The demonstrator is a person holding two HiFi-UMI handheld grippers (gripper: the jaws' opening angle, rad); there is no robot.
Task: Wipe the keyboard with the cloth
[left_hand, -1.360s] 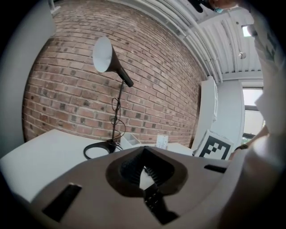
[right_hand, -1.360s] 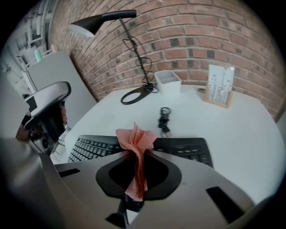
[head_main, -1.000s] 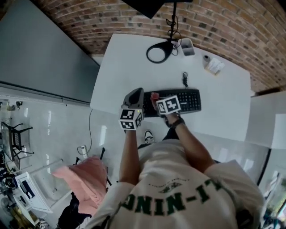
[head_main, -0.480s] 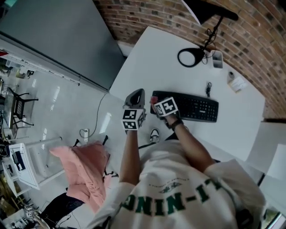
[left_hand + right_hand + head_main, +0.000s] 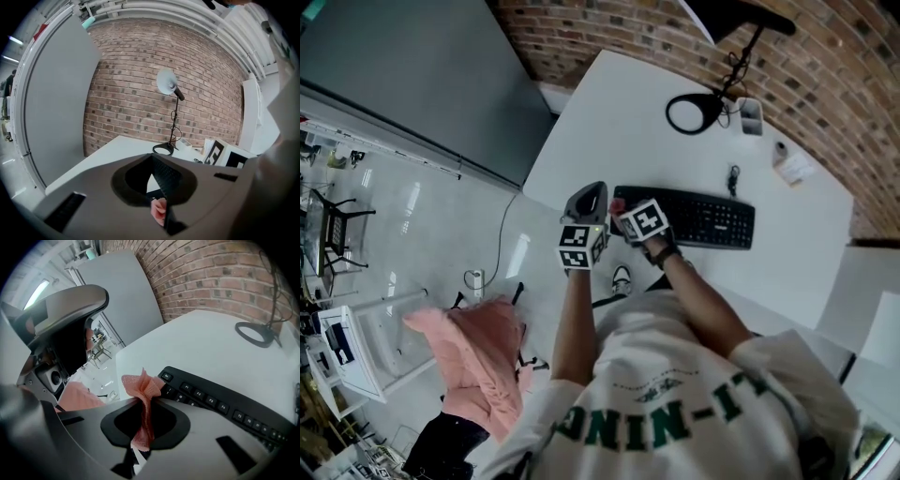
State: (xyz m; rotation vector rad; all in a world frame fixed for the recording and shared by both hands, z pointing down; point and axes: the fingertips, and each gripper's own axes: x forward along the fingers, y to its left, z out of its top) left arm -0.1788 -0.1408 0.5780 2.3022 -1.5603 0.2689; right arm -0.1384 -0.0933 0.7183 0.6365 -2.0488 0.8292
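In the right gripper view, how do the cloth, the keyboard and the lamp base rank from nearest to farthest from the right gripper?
1. cloth: pinched in the right gripper itself.
2. keyboard: just ahead, to the right.
3. lamp base: far back, at upper right.

Pink cloth pinched, black keyboard flat on the table

You had the cloth, a small pink waffle-weave rag, bunched up and clamped between the jaws of your right gripper, with one crumpled corner sticking up past the tips. The keyboard was a black full-size one, lying flat near the front edge of the white table. The cloth sat right at its left end, by the corner key. Couldn't tell if it actually touched the keys.
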